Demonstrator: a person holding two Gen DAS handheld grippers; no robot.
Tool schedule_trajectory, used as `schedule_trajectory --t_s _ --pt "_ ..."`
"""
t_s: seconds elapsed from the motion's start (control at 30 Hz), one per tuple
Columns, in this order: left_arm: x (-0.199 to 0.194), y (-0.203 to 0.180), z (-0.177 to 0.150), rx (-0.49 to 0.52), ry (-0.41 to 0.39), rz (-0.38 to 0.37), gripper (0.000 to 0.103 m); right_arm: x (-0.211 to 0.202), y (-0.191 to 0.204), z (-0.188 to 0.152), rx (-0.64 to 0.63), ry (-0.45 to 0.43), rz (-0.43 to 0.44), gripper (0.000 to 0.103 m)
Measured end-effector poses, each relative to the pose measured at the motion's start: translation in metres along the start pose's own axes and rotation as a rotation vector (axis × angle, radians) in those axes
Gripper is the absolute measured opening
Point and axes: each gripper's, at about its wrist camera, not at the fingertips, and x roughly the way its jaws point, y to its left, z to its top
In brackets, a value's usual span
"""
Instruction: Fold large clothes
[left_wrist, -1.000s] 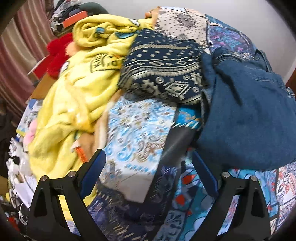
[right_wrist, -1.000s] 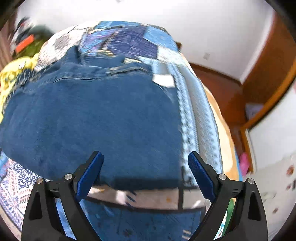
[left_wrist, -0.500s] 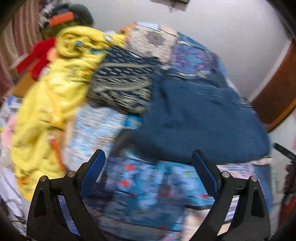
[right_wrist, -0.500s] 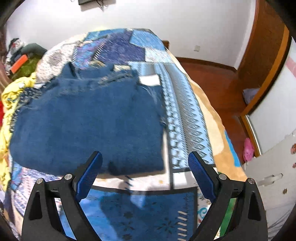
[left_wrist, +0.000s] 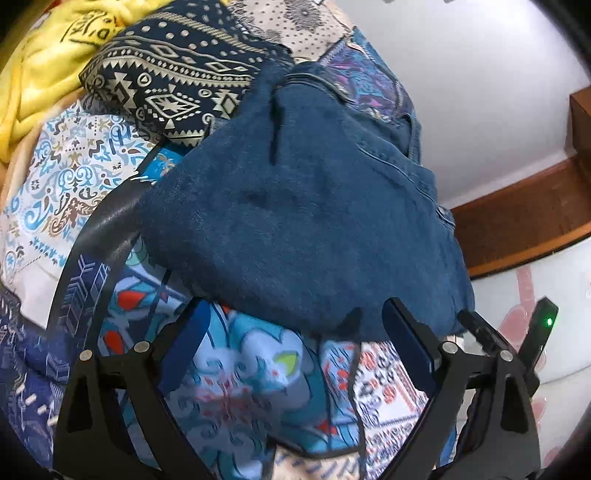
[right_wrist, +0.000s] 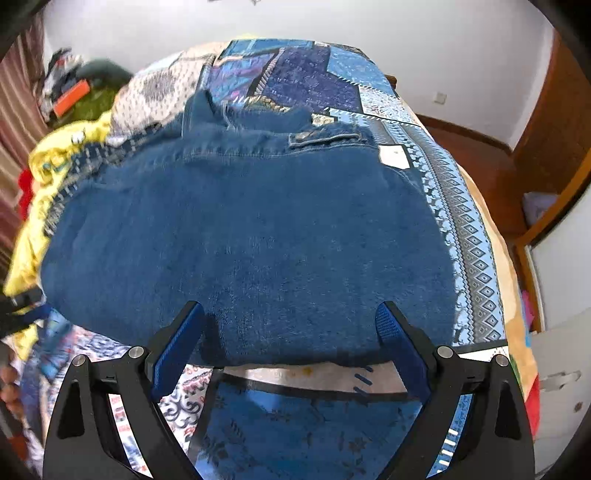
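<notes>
A folded pair of blue jeans (left_wrist: 317, 221) lies flat on the patterned bedspread (left_wrist: 236, 387). It also shows in the right wrist view (right_wrist: 251, 251), waistband at the far side. My left gripper (left_wrist: 295, 332) is open and empty, its fingertips at the near edge of the jeans. My right gripper (right_wrist: 290, 332) is open and empty, with both blue pads (right_wrist: 388, 332) over the near folded edge of the jeans.
A navy patterned folded cloth (left_wrist: 173, 88) and a yellow garment (left_wrist: 40, 70) lie to the left of the jeans. The bed's right edge drops to a wooden floor (right_wrist: 491, 166). A white cabinet (right_wrist: 561, 280) stands at the right.
Both grippers have moved back in close to the near edge of the jeans after pulling away. The jeans have not moved. Both stay open.
</notes>
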Motion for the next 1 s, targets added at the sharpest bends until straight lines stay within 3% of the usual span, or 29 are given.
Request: schedule_trajectory --t_s 0.17,0.37,0.57,0.63,0.7,0.83,1.0 --pt "0.022 0.006 0.007 -0.049 -0.001 -0.047 0.093 0.006 0.022 0.0 -0.126 -0.017 -0.08 0.096" --pt "0.033 0.009 0.021 -0.078 -0.051 -0.104 0.09 0.012 0.02 0.003 -0.11 -0.007 -0.049 0.103" --pt "0.032 0.009 0.034 -0.104 -0.109 -0.101 0.059 0.016 0.019 0.005 -0.086 0.013 -0.02 0.103" --pt "0.024 0.009 0.037 -0.118 -0.143 -0.092 0.039 0.016 0.021 0.005 -0.083 0.018 -0.021 0.103" --pt "0.016 0.005 0.041 -0.107 -0.18 -0.091 0.029 0.016 0.022 0.006 -0.078 0.025 -0.018 0.103" --pt "0.0 -0.012 0.048 -0.029 -0.216 -0.064 0.025 0.014 0.022 0.008 -0.063 0.049 0.01 0.103" --pt "-0.036 -0.029 0.06 -0.008 -0.314 -0.131 0.022 0.004 0.029 0.013 -0.057 0.049 0.041 0.103"
